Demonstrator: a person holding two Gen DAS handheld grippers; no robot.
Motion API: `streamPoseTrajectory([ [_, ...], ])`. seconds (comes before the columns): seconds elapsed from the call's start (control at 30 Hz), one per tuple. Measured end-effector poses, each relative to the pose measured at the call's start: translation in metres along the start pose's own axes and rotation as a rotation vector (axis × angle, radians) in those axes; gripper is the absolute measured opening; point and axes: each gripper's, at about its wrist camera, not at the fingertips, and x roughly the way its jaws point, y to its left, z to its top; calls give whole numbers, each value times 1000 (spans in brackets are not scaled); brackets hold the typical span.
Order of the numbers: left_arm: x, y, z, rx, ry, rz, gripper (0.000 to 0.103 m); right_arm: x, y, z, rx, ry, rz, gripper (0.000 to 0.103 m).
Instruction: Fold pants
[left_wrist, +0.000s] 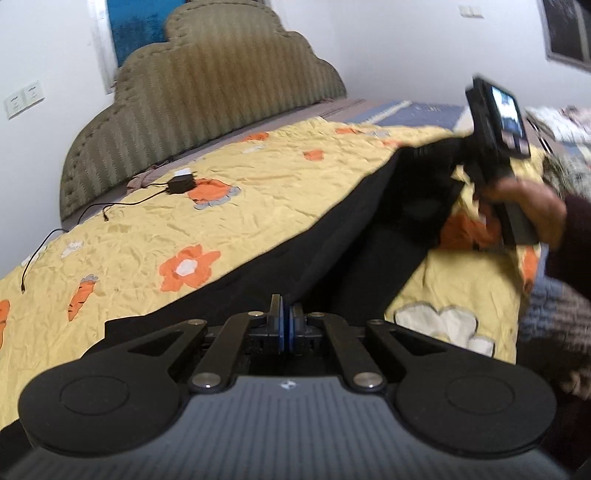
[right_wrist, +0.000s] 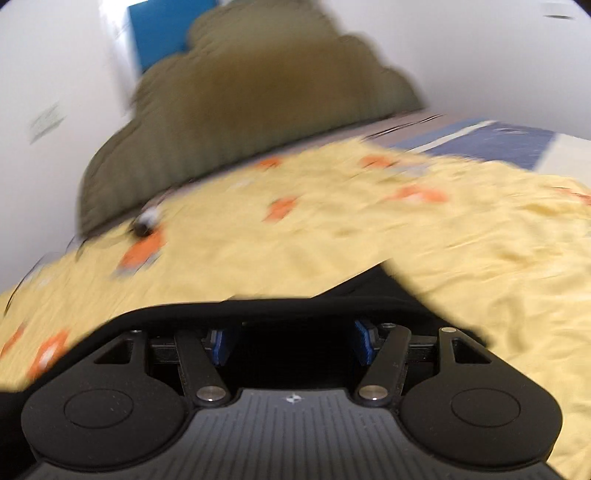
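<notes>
Black pants (left_wrist: 332, 240) lie on a yellow bedspread (left_wrist: 184, 192) with orange flowers and run from the near edge up to the right. My left gripper (left_wrist: 287, 317) is shut at the pants' near end, its blue pads together with the cloth at their tips. The pants' far end rises to my right gripper (left_wrist: 448, 153), held by a hand (left_wrist: 528, 210). In the blurred right wrist view the right gripper (right_wrist: 291, 325) has its jaws apart. Its blue pads (right_wrist: 221, 343) show bare, and a black pants edge (right_wrist: 258, 308) lies across the fingertips and hides them.
A green padded headboard (left_wrist: 207, 92) stands against the white wall. A black charger (left_wrist: 180, 183) with a trailing cable lies on the bedspread at the left. A blue blanket (left_wrist: 417, 110) lies beyond, and knitted fabric (left_wrist: 554, 314) sits at the right edge.
</notes>
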Motion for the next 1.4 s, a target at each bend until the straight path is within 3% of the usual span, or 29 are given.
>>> streamPoseTrajectory([
  [0.1,10,-9,-11,45,38,-10,2,-12,-15,-2,20,-97,-117,61],
  [0.23,20,-18,-25,94,93,-23,3,-28,-36,-15,18,-135,-213,61],
  [0.3,24,-20,-31,117,115,-24,3,-34,-48,-20,3,-106,-209,61],
  [0.37,27,-21,-36,128,135,-30,3,-40,-63,-21,62,-56,-123,61],
  [0.5,28,-19,-40,115,147,-38,3,-37,-106,-19,416,71,188,63],
  [0.6,27,-19,-40,114,146,-36,3,-21,-126,-25,611,119,372,63],
  [0.7,27,-17,-41,111,143,-38,3,-15,-139,-30,749,129,491,64],
  [0.73,28,-17,-41,108,144,-39,3,-15,-143,-33,795,131,521,68],
  [0.9,29,-16,-41,109,150,-44,3,-9,-161,-54,1019,193,633,80],
  [0.97,29,-17,-40,113,150,-41,3,-3,-163,-57,1078,201,635,84],
  [1.13,30,-16,-40,103,148,-46,3,2,-156,-57,1078,247,680,85],
  [1.3,29,-18,-41,101,148,-42,3,25,-154,-47,1076,255,654,85],
  [1.4,28,-17,-42,85,146,-44,3,45,-145,-39,1081,272,726,85],
])
